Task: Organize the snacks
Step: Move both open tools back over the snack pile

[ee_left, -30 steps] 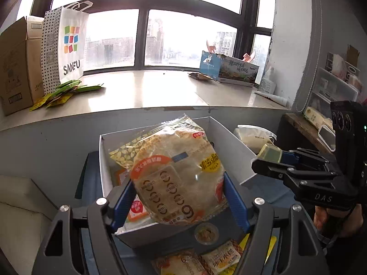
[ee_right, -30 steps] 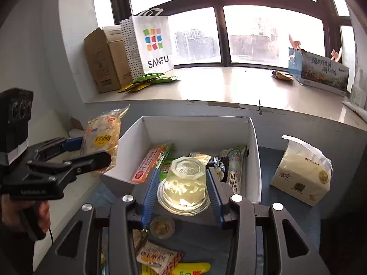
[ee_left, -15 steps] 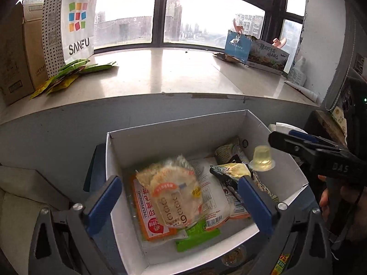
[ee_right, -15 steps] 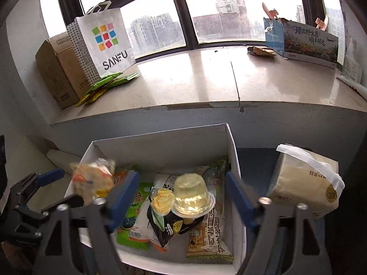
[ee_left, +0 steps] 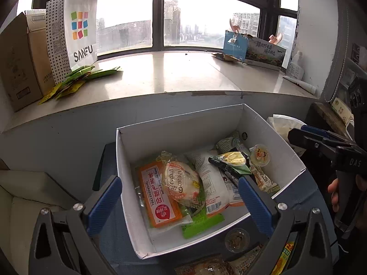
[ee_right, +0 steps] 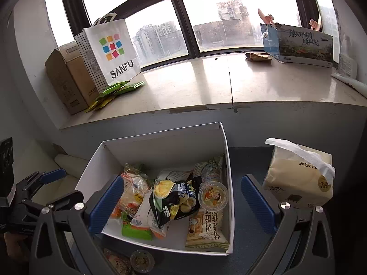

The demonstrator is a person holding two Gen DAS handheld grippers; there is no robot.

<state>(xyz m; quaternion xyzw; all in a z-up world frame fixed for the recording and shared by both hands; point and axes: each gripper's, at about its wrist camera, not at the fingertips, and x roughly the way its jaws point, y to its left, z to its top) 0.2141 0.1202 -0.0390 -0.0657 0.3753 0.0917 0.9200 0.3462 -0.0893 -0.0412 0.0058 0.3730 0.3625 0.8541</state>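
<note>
The left gripper (ee_left: 179,202) hangs with jaws spread wide and empty over the near rim of a white box (ee_left: 135,210), where a round cracker pack (ee_left: 181,182) lies on an orange packet (ee_left: 158,197) at the left side and a jelly cup (ee_left: 259,154) rests by the right wall.

Green packet (ee_left: 201,225) mostly buried under other snacks in white box (ee_left: 284,158). Packets (ee_left: 215,267) at bottom edge cut off. Wrapper print too small to read.

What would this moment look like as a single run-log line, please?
left gripper: open, empty | right gripper: open, empty | jelly cup, round cracker pack: in white box
</note>
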